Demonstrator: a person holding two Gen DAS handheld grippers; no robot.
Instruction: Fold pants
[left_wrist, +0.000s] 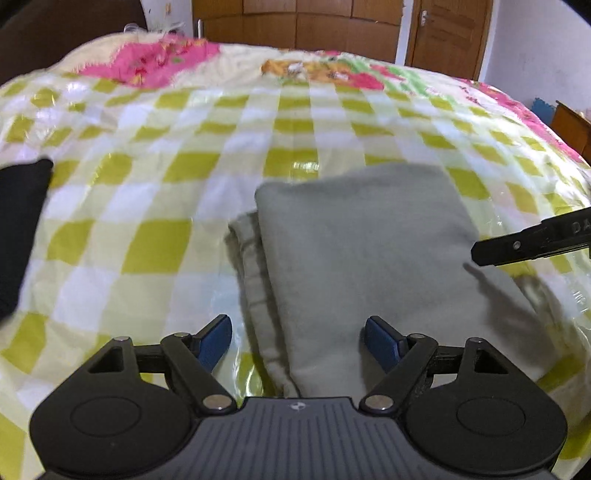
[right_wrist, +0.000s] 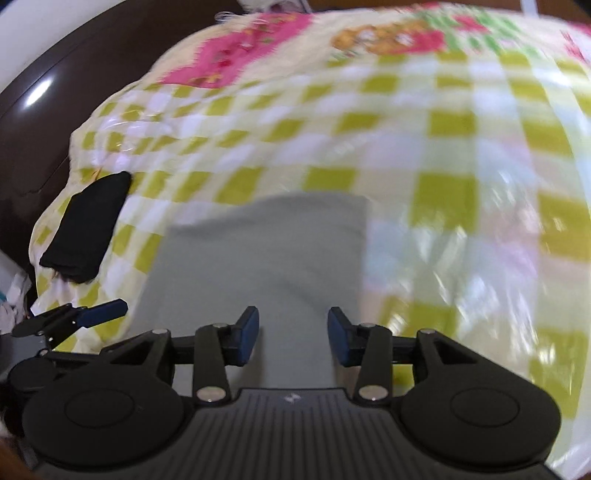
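While the grey pants (left_wrist: 362, 251) are lying folded into a compact block on the checked bedspread (left_wrist: 155, 206), both claws are hanging open and empty over them: left gripper (left_wrist: 298, 341), right gripper (right_wrist: 293, 332). Folding is looking nearly finished.

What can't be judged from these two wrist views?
- Near end of the grey pants: hidden under the left gripper body, left view.
- Black garment: cut by the left edge there.
- Checked bedcover: motion-blurred, right view.
- Right gripper: whether its pads touch cloth.
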